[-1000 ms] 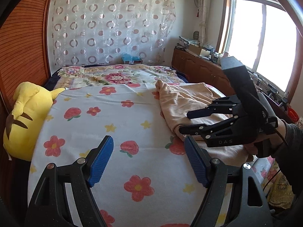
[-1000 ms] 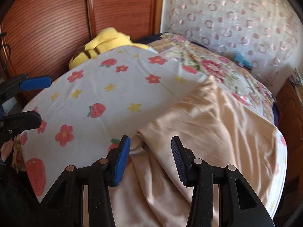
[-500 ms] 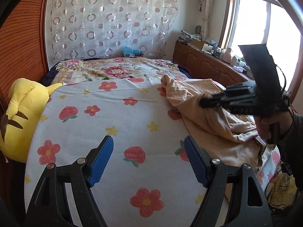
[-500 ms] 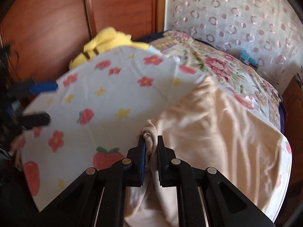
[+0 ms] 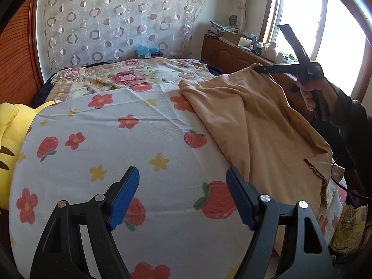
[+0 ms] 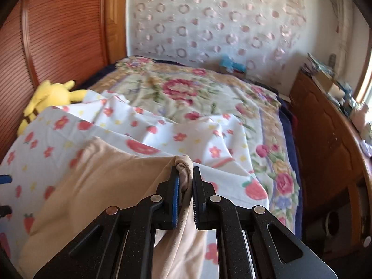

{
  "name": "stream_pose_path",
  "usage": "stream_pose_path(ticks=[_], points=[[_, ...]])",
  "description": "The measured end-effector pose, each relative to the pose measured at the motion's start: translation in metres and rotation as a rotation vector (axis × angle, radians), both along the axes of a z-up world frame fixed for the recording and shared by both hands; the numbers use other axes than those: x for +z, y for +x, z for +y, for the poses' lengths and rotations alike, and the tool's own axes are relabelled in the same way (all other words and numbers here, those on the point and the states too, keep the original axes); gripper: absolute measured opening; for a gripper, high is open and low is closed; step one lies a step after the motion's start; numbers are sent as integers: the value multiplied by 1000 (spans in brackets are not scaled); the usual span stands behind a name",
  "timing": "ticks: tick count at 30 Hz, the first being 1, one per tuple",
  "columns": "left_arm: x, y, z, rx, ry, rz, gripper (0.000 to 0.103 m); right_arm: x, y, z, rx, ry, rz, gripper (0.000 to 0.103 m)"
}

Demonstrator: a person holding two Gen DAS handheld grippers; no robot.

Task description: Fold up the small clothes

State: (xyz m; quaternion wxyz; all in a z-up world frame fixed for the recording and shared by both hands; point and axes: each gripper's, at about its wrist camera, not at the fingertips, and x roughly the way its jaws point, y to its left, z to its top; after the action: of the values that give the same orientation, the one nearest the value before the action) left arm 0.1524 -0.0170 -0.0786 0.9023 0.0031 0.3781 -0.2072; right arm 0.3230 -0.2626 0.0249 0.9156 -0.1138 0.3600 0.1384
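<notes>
Now the right gripper (image 6: 184, 181) is clenched on a bunched edge of the beige garment (image 6: 93, 186), a knot of cloth pinched between its blue-lined pads and poking out past the tips. Its jaws have just been closing, and the fabric sits squeezed between them. From that grip the garment hangs in a taut sheet down and to the left, its lower part lying on the white sheet printed with strawberries and flowers (image 6: 209, 137).

Seen from the left wrist, the same garment (image 5: 255, 121) drapes across the right side of the bed, one corner lifted high at the far right where the right gripper (image 5: 260, 69) holds it, with a person's hand (image 5: 311, 95) in a dark sleeve wrapped round the handle. The garment's near edge droops over the right edge of the bed.

The left gripper (image 5: 183, 196) stands released, its blue pads well apart above the strawberry sheet (image 5: 116, 144), with nothing between them; the garment's near left edge lies just right of its right finger.

A yellow plush toy (image 5: 9, 134) lies at the left edge of the bed against the wooden headboard (image 6: 60, 30). Beyond the strawberry sheet lies a floral bedspread (image 5: 125, 76), and behind that hangs a curtain with ring patterns (image 5: 116, 18). A wooden cabinet (image 5: 232, 53) stands under the window (image 5: 325, 34) at the far right.
</notes>
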Motion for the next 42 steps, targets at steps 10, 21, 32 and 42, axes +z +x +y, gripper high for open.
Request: stream_pose_path(ticks=[10,21,32,42], points=[[-3,-6,-16,-20,20,21,78,-15,7,16,-36,-27,14,38],[-2,-43,-38,-69,26,-3,78,-2,-123,7,7,0,-55,39],[-18,-74,-45,-85,66,55,78,-40,-216,26,105,36,19,39],[-22,-98,-46,-109,81,72,78,-58,-242,3,137,35,114,13]])
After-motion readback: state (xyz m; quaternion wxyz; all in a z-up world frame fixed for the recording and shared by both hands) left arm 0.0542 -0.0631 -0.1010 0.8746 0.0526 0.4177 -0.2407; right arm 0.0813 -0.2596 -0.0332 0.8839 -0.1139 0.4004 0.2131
